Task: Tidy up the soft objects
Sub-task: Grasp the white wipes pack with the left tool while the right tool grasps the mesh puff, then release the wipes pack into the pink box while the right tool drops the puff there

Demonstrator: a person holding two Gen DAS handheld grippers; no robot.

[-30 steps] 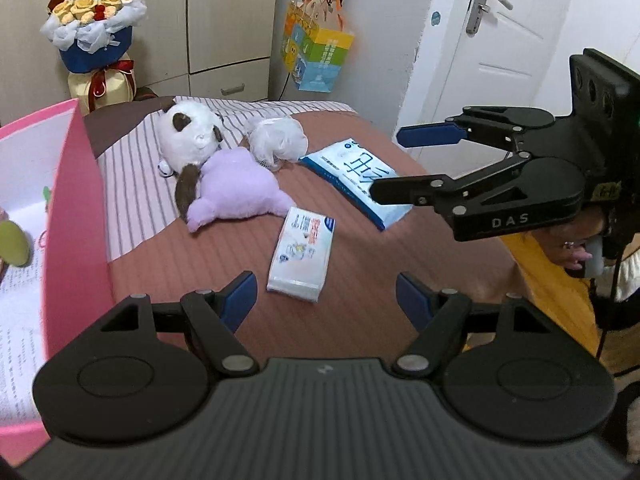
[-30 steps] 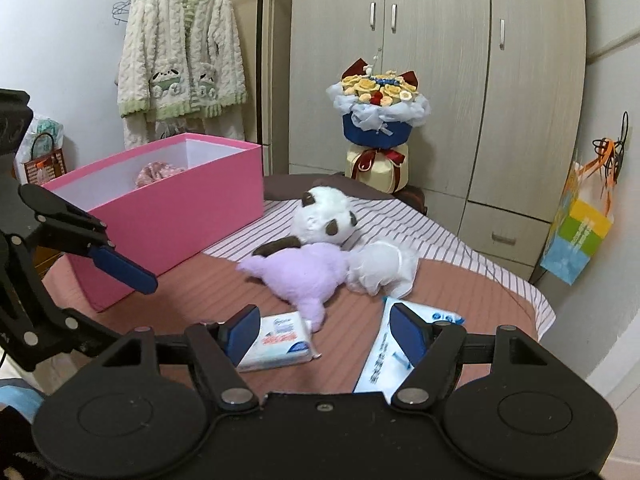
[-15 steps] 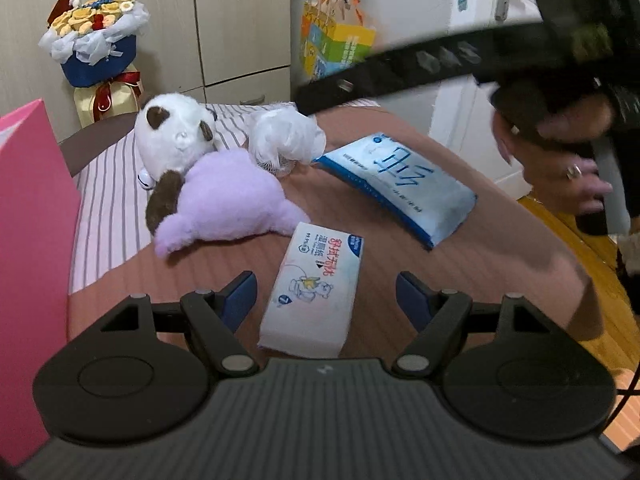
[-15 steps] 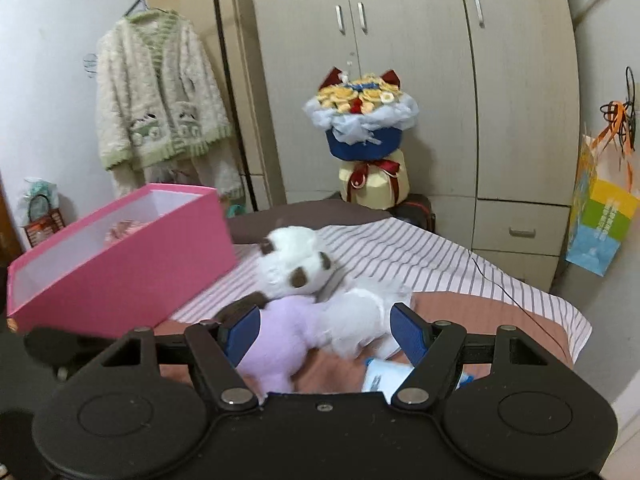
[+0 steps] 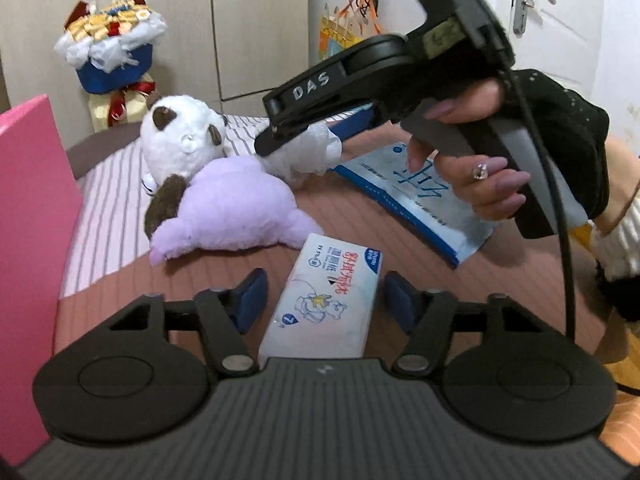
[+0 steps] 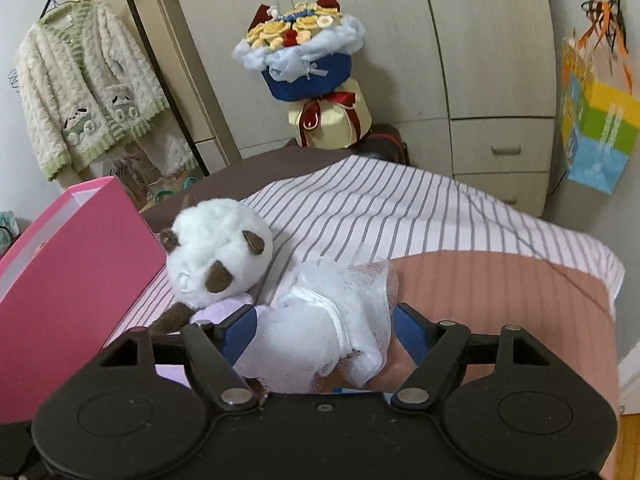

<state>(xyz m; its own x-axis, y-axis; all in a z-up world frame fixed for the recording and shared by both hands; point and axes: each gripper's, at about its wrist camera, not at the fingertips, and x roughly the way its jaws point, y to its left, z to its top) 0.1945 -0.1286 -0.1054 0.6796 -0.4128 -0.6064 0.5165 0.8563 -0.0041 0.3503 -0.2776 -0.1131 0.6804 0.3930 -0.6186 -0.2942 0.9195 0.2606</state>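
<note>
Our left tongs [image 5: 322, 298] stood spread around the small tissue pack [image 5: 326, 304], which lay flat on the bed [image 5: 224, 276]; the jaws had just been closing, yet both blue pads [image 5: 251, 300] were clear of the pack's sides, a gap showing on each side. Our right tongs [image 6: 326, 330] had just been opening and stood spread around the white mesh pouf [image 6: 328, 320]. The left pad seemed to touch the pouf's edge, the right pad lay just beside it, and we could not tell whether either pressed. In the left view the right tongs [image 5: 296, 136] reached down at a slant from the upper right, held by our right hand [image 5: 476, 160], their tips at the pouf [image 5: 308, 152].

The pouf lay on the bed against the plush [image 6: 218, 256], whose white head rested on the striped sheet [image 6: 380, 208] and whose purple body [image 5: 232, 208] stretched toward the small pack. A larger blue pack [image 5: 420, 204] lay to the right, partly under our right hand. The pink box [image 6: 76, 280] stood at the bed's left side, just beside the plush. Behind the bed a bouquet [image 6: 304, 52] sat before the wardrobe [image 6: 480, 40].
</note>
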